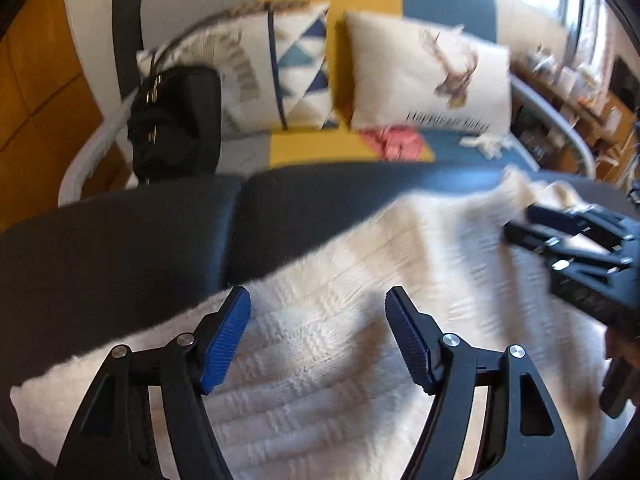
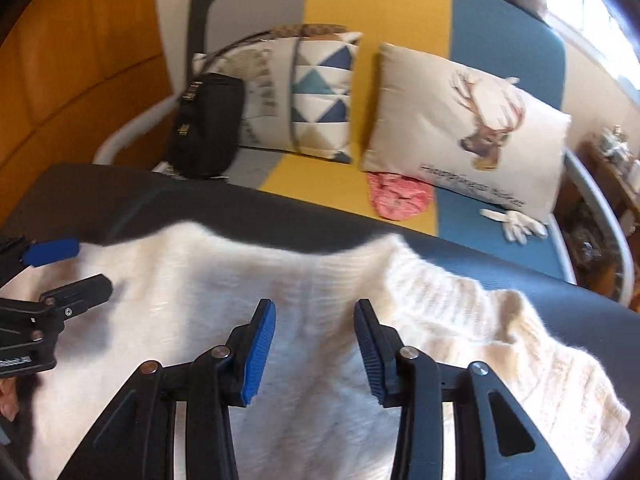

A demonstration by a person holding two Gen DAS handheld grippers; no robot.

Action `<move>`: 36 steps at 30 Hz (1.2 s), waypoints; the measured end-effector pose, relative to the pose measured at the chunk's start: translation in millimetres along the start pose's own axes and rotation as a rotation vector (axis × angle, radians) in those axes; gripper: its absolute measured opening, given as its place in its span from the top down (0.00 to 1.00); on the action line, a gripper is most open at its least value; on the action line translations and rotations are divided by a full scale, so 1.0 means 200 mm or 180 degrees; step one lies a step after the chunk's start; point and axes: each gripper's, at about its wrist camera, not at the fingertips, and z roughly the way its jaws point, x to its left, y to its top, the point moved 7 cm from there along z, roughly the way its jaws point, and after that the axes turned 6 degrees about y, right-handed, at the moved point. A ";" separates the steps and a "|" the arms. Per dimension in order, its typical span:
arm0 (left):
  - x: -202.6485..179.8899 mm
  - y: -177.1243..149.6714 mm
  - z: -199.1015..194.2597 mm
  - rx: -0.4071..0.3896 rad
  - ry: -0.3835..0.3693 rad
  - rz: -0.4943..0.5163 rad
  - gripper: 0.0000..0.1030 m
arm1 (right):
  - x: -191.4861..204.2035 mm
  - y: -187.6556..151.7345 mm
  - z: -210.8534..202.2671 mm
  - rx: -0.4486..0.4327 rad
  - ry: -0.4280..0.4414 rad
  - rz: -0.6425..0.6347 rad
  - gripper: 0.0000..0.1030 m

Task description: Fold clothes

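Fingers on the left gripper (image 1: 318,300) spread wide apart, blue ribbed pads (image 1: 226,340) facing each other, nothing between them; they hover over the cream knit sweater (image 1: 320,352). Right gripper (image 2: 315,312) likewise parted w/ a clear gap, blue pads (image 2: 260,354) above the same sweater (image 2: 312,280), nothing pinched.

Sweater lies spread on a dark grey padded surface (image 1: 120,248), fluffy side up, w/ ribbed knit bands showing near the bottom of the left wrist view. In the right wrist view its far edge runs across the dark surface (image 2: 120,200) & a cable-knit portion sits bunched toward the right side. Can't tell whether either set of fingertips actually touches the fabric.

Each gripper shows in the other's cam: right one (image 1: 576,248) at the right edge of the left view, over the sweater, blurred; left one (image 2: 52,276) at the left edge of the right view, jaws apart, one blue pad visible.

Behind the dark surface: sofa (image 2: 380,8) in grey, yellow & blue panels. On it a black bag (image 2: 208,124) at left, a triangle-pattern cushion (image 2: 320,96) beside it, a deer-print cushion (image 2: 460,128) to the right. A pink cloth (image 2: 400,196) lies at the deer cushion's lower edge, & a white glove (image 2: 516,224) sits on the blue seat near it
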 end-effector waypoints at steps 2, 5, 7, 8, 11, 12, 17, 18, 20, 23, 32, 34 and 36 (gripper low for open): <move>0.03 -0.01 0.00 -0.0068 0.0021 -0.0131 0.22 | -0.01 -0.02 0.02 -0.0008 -0.0008 -0.0027 0.60; 0.05 -0.02 -0.03 -0.0065 -0.0008 -0.0363 0.22 | -0.01 -0.03 0.02 -0.0054 -0.0037 -0.0071 0.59; 0.05 0.00 -0.07 -0.0143 -0.0032 -0.0414 0.22 | -0.02 0.00 0.00 -0.0106 0.0028 -0.0034 0.59; 0.04 0.01 -0.09 -0.0195 -0.0050 -0.0408 0.22 | -0.03 0.01 -0.02 -0.0151 0.0042 -0.0004 0.59; -0.05 0.05 -0.13 -0.0285 -0.0096 -0.0287 0.22 | -0.12 0.03 -0.13 -0.0251 -0.0099 0.0126 0.59; -0.09 0.07 -0.12 -0.0278 -0.0097 -0.0239 0.22 | -0.15 0.03 -0.14 -0.0238 -0.0142 0.0191 0.59; -0.24 0.13 -0.01 -0.0137 0.0005 -0.0015 0.22 | -0.33 -0.04 -0.11 -0.0044 -0.0357 0.0469 0.59; -0.24 0.13 0.02 -0.0128 0.0038 -0.0017 0.21 | -0.35 -0.05 -0.10 -0.0032 -0.0363 0.0511 0.59; -0.24 0.12 0.05 -0.0119 0.0055 -0.0060 0.17 | -0.36 -0.05 -0.10 -0.0107 -0.0376 0.0490 0.59; -0.22 0.11 0.05 -0.0102 0.0032 -0.0146 0.18 | -0.36 -0.05 -0.11 -0.0095 -0.0454 0.0423 0.59; -0.20 0.01 -0.11 -0.0165 -0.0123 -0.0434 0.22 | -0.30 -0.03 -0.30 -0.0207 -0.0700 0.0180 0.59; -0.23 -0.03 -0.15 -0.0162 -0.0139 -0.0418 0.22 | -0.29 -0.05 -0.33 -0.0214 -0.0749 0.0148 0.59; -0.25 -0.07 -0.18 -0.0167 -0.0117 -0.0379 0.22 | -0.29 -0.06 -0.37 -0.0237 -0.0803 0.0117 0.59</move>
